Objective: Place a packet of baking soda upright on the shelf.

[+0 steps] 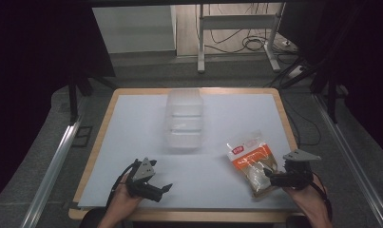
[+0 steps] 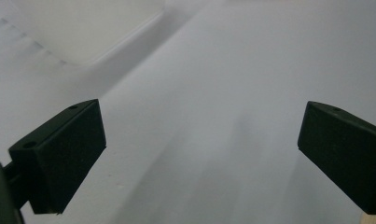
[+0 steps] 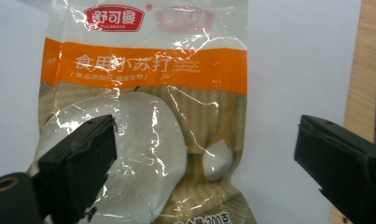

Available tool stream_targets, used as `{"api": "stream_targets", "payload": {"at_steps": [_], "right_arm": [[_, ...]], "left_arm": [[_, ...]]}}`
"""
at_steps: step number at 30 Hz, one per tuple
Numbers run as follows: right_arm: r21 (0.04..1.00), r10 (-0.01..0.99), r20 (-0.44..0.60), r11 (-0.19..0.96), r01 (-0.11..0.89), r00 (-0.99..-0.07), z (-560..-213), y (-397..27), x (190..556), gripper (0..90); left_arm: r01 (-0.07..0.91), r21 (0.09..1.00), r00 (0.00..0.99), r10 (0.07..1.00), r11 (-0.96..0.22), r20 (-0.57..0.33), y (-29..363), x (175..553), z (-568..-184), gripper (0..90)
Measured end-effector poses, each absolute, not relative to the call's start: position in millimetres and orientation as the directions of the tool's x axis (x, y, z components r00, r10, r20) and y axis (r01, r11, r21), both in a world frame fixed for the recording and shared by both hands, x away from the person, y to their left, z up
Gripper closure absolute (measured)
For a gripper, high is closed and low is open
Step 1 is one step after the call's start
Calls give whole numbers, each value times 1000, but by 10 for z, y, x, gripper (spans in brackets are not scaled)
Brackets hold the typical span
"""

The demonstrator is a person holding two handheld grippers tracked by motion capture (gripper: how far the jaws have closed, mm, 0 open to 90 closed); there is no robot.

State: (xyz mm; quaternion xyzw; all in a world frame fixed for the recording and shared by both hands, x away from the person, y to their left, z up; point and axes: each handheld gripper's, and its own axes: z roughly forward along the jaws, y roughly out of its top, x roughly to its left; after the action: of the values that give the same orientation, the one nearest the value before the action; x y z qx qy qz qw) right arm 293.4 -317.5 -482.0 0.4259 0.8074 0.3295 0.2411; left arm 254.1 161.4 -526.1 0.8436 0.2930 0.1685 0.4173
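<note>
The baking soda packet lies flat on the worktop, right of the clear plastic box. The right claw spreads open over its near end; the left claw gapes empty.

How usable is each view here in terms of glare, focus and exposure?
High view: the room around the table is very dark, and the clear container nearly washes into the white top. Left gripper view: soft and hazy, the container blurred pale. Right gripper view: sharp, but glare streaks cross the packet, and the jaws in the foreground are slightly soft.
</note>
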Motion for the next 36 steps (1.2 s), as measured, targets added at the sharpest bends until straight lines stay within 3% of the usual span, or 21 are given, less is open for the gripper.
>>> {"api": "stream_targets", "payload": {"at_steps": [9,17,28,36], "right_arm": [[688,851,-151,455,565,-502,-4786,-3291,2954,444],[664,863,-137,445,601,-487,-4803,-3372,2996,651],[647,873,-117,429,630,-474,-4844,-3460,3052,874],[623,880,-126,429,654,-457,-4904,-3491,3094,880]], "left_arm": [[353,802,772,635,-481,42,1611,2540,-5261,10],[351,802,773,633,-484,43,1608,2539,-5262,10],[350,800,773,632,-488,47,1600,2538,-5264,11],[348,798,773,632,-491,51,1591,2535,-5264,11]]}}
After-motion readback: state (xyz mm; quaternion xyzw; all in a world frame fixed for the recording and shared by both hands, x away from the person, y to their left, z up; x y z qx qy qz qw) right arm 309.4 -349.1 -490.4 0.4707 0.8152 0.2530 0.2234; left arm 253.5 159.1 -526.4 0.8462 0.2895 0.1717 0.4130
